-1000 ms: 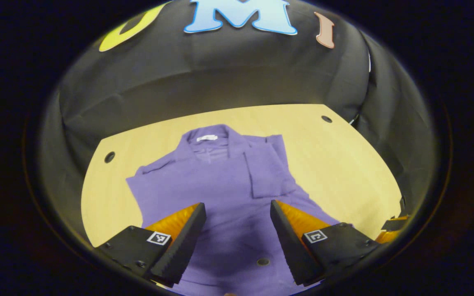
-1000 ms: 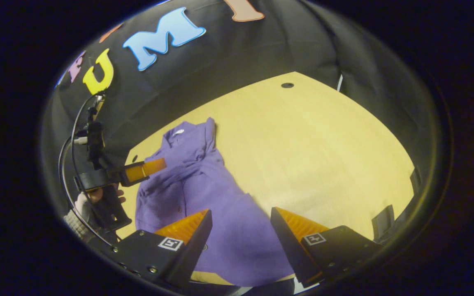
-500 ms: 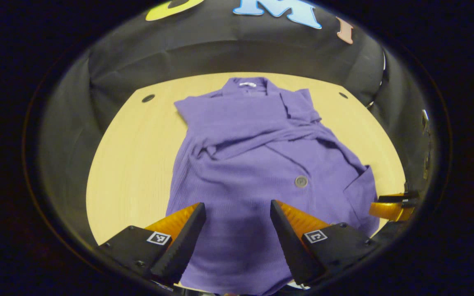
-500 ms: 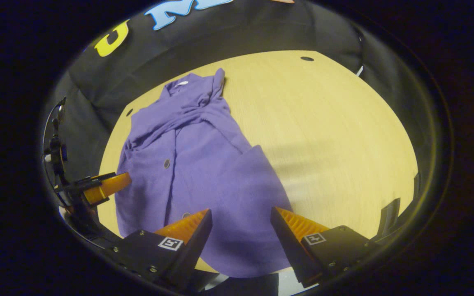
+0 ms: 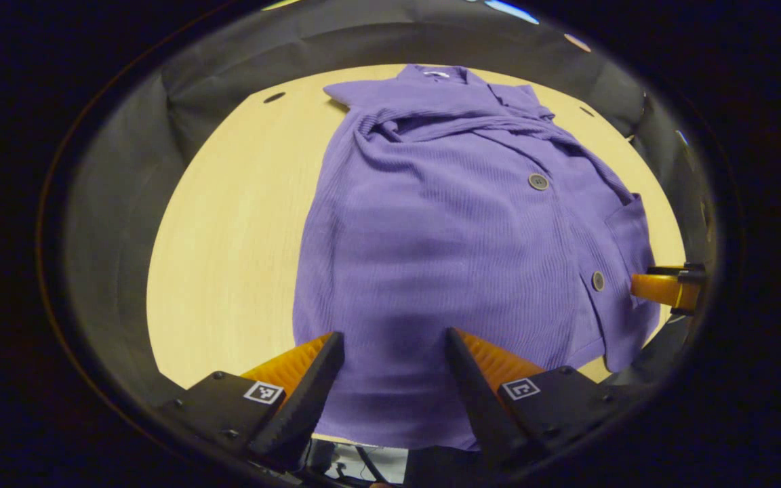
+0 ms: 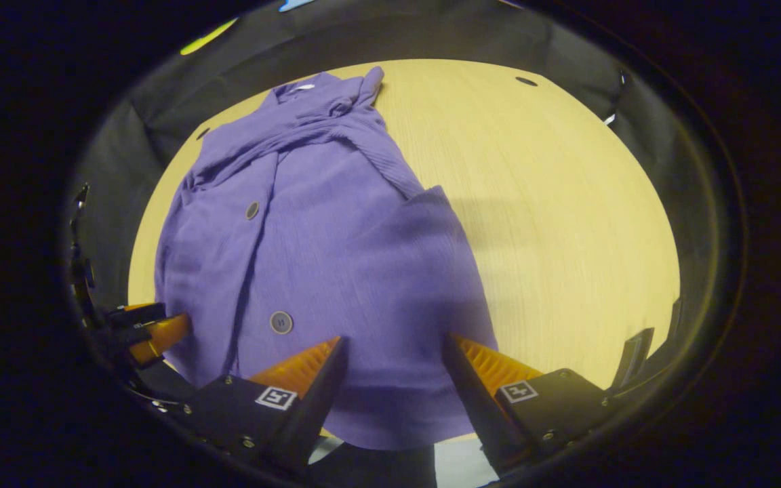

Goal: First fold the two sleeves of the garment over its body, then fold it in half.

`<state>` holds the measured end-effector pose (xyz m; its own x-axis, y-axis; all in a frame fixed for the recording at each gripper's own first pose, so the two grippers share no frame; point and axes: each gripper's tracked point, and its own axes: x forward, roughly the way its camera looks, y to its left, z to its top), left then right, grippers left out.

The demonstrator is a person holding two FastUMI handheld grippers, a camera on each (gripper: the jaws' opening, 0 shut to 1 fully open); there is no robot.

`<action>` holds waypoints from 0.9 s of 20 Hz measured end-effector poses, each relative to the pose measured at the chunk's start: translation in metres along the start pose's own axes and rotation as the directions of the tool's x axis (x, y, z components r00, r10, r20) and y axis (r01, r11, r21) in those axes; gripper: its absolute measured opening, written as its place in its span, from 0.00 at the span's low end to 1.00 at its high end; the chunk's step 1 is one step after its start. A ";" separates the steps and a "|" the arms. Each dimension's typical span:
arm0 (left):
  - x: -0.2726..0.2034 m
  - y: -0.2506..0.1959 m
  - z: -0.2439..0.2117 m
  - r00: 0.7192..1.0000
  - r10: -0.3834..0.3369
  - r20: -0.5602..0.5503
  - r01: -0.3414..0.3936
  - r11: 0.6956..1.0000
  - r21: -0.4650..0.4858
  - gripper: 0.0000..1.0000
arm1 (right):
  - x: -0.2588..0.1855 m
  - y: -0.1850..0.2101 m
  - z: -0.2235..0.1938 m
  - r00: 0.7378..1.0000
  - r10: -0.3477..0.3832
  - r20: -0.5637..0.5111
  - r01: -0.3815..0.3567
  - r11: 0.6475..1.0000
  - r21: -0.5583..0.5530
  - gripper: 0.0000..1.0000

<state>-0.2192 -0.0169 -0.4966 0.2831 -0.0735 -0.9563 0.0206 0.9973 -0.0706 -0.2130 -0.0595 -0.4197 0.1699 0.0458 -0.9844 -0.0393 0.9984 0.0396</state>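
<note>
A purple buttoned garment lies flat on the wooden table, collar at the far side and hem toward me. Both sleeves are folded across its chest in a bunched band. My left gripper is open just above the hem's left part, with nothing between its fingers. In the right gripper view the garment covers the left half of the table. My right gripper is open over the hem's right part. Each gripper appears at the edge of the other's view: right gripper, left gripper.
The table's near edge runs just below the hem. Small round holes mark the table's far corners. Black cloth walls close in the table on three sides. Bare wood lies to the garment's right.
Both grippers have drawn back from over the garment's body to its hem at the near edge and tilted down. Both stayed open. The garment has not moved.
</note>
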 end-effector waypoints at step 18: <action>0.011 -0.018 0.021 0.999 0.006 -0.039 -0.004 0.999 0.052 0.08 | 0.010 0.008 0.011 0.996 -0.056 -0.073 0.058 0.998 0.022 0.11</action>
<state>-0.1959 -0.0356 -0.5001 0.2453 -0.0675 -0.9671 0.0694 0.9962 -0.0520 -0.2006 -0.0505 -0.4270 0.0999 -0.0130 -0.9949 -0.0081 0.9999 -0.0139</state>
